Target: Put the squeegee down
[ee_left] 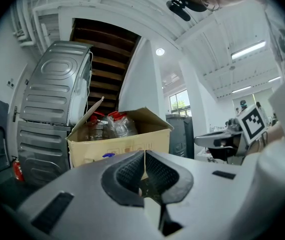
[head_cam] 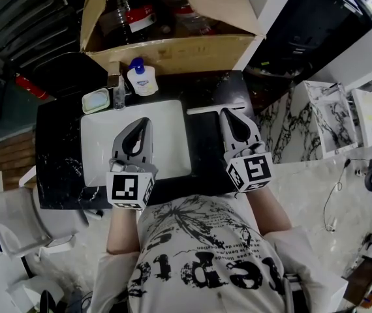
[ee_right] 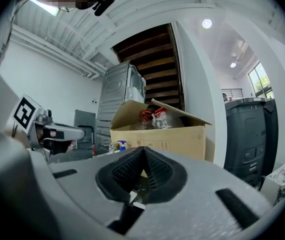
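**A:** Starting with the big things. Seeing a black counter (head_cam: 55, 149) across the middle of the head view, with a white sink (head_cam: 173, 119) set into it.

**B:** Agreed. Also seeing an open cardboard box (head_cam: 173, 54) behind the counter, holding clear bottles with red caps.

**A:** And the left gripper (head_cam: 145, 119)?

**B:** Hovers above the sink, pointing toward the box. Shows both pads pressed together in its own view, gripping nothing.

**A:** And the right gripper (head_cam: 227, 111)?

**B:** Hangs above the counter just right of the sink, pointing the same way. Closed as well, pads meeting, nothing pinched between them.

**A:** Then where to look for the squeegee (head_cam: 202, 110)?

**B:** Lies on the counter just beside the sink's right rim, out of both grippers. Reads as a pale bar running crosswise beneath the right gripper's tip. Cannot tell about contact with that tip.

**A:** Anything smaller?

**B:** Behind the sink, spotting a white bottle with a blue cap (head_cam: 141, 78). Then a pale soap dish (head_cam: 96, 100) at the back left corner, and between the two a metal faucet (head_cam: 118, 90).
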Tool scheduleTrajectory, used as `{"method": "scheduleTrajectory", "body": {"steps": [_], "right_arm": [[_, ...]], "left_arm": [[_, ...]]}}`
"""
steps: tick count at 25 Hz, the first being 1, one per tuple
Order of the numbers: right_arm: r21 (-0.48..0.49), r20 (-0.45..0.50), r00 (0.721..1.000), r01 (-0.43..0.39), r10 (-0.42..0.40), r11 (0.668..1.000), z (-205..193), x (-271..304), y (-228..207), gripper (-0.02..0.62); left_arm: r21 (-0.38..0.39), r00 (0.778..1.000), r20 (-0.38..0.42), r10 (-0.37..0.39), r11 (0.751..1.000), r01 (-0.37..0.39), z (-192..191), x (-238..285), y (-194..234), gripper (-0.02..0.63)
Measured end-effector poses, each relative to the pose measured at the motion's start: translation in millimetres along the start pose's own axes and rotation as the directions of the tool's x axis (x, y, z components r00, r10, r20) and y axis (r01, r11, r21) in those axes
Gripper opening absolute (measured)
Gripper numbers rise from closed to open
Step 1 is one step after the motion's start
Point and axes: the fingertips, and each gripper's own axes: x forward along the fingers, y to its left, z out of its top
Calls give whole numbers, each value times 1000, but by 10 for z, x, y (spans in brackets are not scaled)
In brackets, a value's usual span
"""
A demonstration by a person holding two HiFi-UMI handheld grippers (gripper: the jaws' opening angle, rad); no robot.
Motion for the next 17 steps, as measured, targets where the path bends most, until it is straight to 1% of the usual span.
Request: {"method": "scheduleTrajectory", "body": {"steps": [7,17], "right_arm": [[-11,22,1000,-9,9,1000,53,-43,69,-8],[1,29,1000,-6,6,1000,-10,-94,129,-8]], "left_arm": [[-4,1000,16,-12,1000,12,-21,-41,-25,11],[-12,999,20,-34,999,34,-5,-84,-86,11]]}}
